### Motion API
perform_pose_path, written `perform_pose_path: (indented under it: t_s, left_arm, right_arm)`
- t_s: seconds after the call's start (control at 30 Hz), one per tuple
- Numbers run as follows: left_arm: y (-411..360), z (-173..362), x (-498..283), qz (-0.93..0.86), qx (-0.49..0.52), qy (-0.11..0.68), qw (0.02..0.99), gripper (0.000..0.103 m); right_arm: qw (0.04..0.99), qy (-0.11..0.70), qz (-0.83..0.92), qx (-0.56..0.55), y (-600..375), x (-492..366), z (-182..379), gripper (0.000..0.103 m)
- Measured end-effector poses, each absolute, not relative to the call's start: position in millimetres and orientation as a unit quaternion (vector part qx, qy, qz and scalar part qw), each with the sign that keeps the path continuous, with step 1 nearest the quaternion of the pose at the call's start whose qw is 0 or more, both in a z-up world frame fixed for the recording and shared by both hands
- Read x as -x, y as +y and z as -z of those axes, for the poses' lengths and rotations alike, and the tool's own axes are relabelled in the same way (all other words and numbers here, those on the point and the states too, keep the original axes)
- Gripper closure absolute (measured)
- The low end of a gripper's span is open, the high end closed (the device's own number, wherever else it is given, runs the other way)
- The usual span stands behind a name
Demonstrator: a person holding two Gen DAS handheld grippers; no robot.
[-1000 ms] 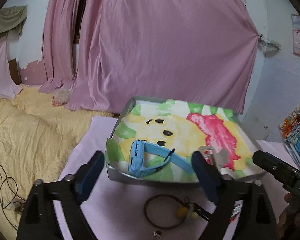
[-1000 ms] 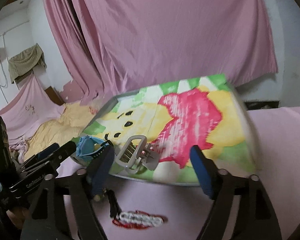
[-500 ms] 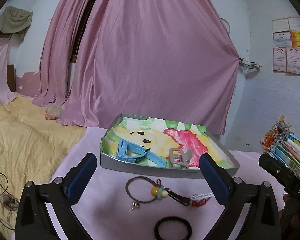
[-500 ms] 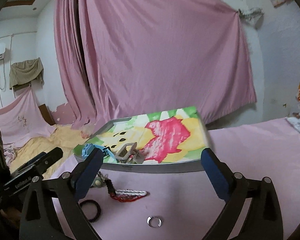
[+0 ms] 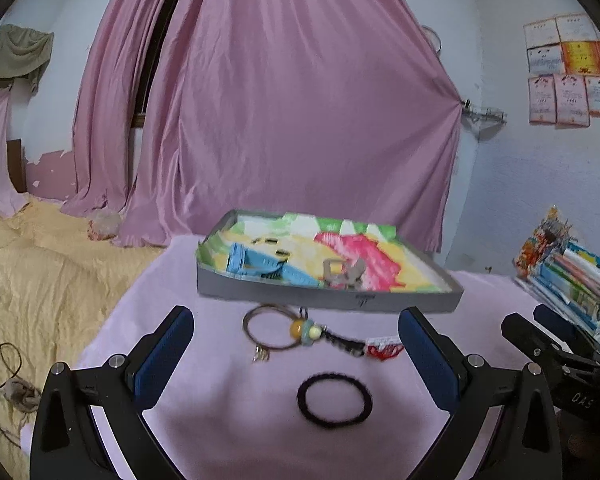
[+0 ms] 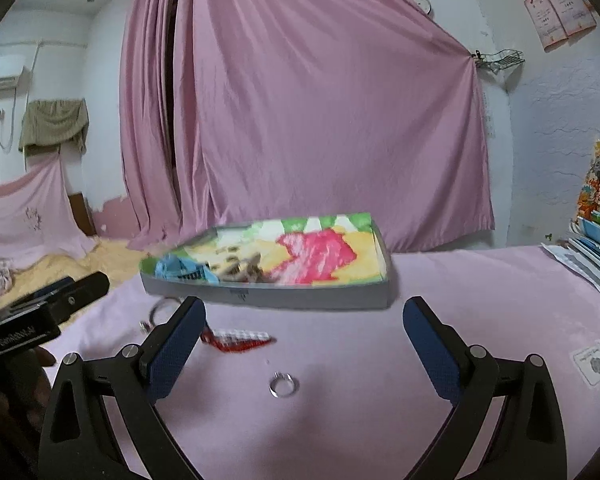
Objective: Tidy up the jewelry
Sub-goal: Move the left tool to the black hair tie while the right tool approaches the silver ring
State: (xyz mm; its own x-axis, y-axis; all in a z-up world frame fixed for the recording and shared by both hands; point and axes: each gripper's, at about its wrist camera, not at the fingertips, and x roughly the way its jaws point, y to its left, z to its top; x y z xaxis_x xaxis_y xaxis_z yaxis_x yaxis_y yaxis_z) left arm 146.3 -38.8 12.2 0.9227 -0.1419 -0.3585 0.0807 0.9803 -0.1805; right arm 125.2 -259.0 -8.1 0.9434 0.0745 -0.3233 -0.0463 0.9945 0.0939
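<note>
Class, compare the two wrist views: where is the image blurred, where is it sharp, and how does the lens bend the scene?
Left wrist view: tray smeared by motion blur, black hair tie softened, left claw crisp. Right wrist view: tray and red bracelet blurred, right claw sharp. Both: fisheye curves the walls, dark corners.

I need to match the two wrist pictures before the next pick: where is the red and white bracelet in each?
Left wrist view: the red and white bracelet lies right of centre, just inside the right finger, in front of the tray.
Right wrist view: the bracelet lies left of centre, beside the left finger.
Shared landmark: the grey tray with the cartoon lining, behind it in both.
</note>
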Motion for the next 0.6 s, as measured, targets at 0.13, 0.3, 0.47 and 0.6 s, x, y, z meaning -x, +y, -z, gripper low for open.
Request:
perform_pose_path:
  t_s: [0.13,0.3,0.47,0.6]
  left_arm:
    - [-39,-3,-145,0.058,0.077,0.207,0.974,0.0]
    - [-42,6,-147,0.074,0.061,0.232,0.968,0.0]
    - [-46,14,-152,0.091,0.051,0.259,0.96,0.0]
    - [-48,20,-156,0.103,0.053,0.277,0.954,0.002]
  right_arm:
    - [0.982,0.182,-0.035,-0.034,-257,-126,15,0.006]
    - [0.975,0.213,-0.047,-0.033,-256,-133,20,0.006]
    - [0.968,0.241,-0.055,-0.032,-250,-140,27,0.017]
    - [0.954,0.289,-0.068,-0.035,-246,-153,38,0.037]
